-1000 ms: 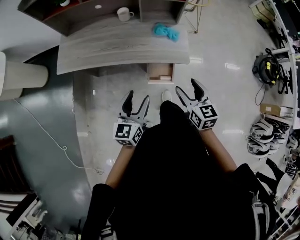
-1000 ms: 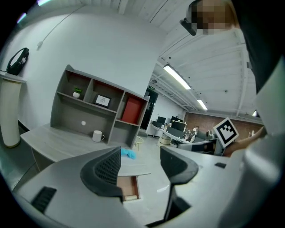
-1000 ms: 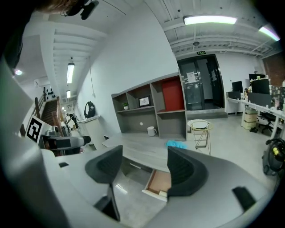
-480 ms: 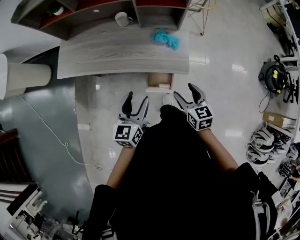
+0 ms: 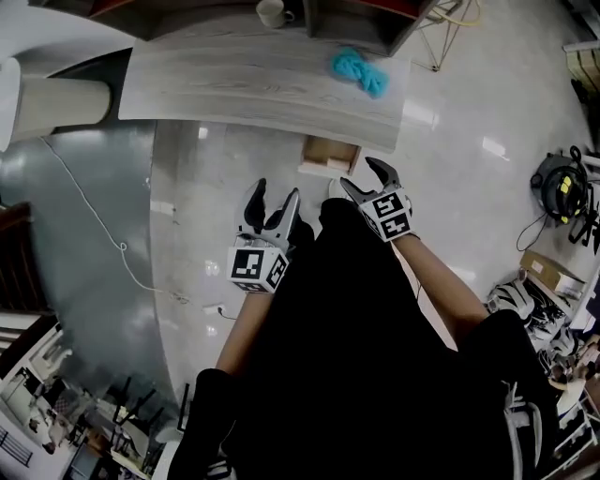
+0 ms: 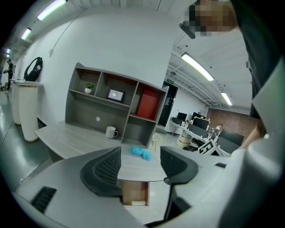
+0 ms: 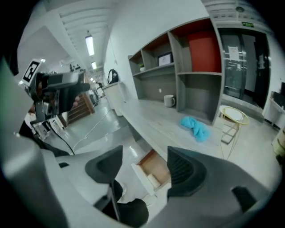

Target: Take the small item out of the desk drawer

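- Your left gripper [image 5: 277, 193] is held above the floor [image 5: 202, 187], well short of the bench [image 5: 244, 84]; its jaws stand wide apart with nothing between them
- Your right gripper [image 5: 360, 174] also has its jaws wide and empty; in the head view it is the nearer of the two to the drawer
- One drawer [image 5: 333, 150] is pulled out below the front edge of the bench, wood-coloured inside
- One small item [image 7: 153, 180], a pale block, lies on the drawer floor just behind the front panel; neither gripper touches it
- Both gripper views frame the open drawer in the gap between the jaws
- One white mug [image 5: 272, 11] stands at the back of the bench top
- One crumpled blue cloth [image 5: 359, 70] lies on the bench top, nearer the front edge and well apart from the mug
- One grey shelf unit [image 6: 89, 113] stands along the back of the bench, with one red panel [image 6: 148, 104] in a compartment
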Tool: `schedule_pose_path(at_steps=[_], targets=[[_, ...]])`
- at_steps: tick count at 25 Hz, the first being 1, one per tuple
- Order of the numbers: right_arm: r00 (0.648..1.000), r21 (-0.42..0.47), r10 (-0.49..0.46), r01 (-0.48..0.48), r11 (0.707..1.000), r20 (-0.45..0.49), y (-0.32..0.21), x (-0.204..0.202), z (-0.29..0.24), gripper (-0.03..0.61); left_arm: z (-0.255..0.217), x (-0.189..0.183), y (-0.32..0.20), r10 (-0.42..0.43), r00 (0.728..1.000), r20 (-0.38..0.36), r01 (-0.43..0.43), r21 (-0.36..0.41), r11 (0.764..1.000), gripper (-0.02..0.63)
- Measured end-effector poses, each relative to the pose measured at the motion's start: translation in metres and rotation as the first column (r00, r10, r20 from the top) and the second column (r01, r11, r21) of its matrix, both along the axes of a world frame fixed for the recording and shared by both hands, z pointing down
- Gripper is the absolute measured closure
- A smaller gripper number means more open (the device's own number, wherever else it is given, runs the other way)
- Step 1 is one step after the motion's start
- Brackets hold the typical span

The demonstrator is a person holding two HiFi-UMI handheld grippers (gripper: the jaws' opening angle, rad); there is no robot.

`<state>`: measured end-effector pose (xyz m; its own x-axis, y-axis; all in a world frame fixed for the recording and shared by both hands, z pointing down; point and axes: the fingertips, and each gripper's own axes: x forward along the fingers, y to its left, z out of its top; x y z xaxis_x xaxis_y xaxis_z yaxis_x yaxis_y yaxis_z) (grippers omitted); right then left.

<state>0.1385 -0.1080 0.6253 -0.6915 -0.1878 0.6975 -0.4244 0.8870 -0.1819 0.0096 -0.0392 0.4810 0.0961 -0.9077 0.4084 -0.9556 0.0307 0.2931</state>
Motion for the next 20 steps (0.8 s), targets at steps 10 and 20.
schedule_pose_path(at_steps=[10,20], targets=[[0.946,-0.101,-0.248,0.231,0.968,-0.21,0.03,-0.05,0.102,0.281,0.049,-0.042,0.011,-0.096,0.991,-0.091,0.094,-0.03,0.995,0.36],[0.833,-0.166,-0.397,0.361,0.918,-0.385,0.036,-0.047,0.198,0.285,0.091,-0.073,0.033,-0.237,0.959,-0.155,0.229,-0.068,0.971,0.36]])
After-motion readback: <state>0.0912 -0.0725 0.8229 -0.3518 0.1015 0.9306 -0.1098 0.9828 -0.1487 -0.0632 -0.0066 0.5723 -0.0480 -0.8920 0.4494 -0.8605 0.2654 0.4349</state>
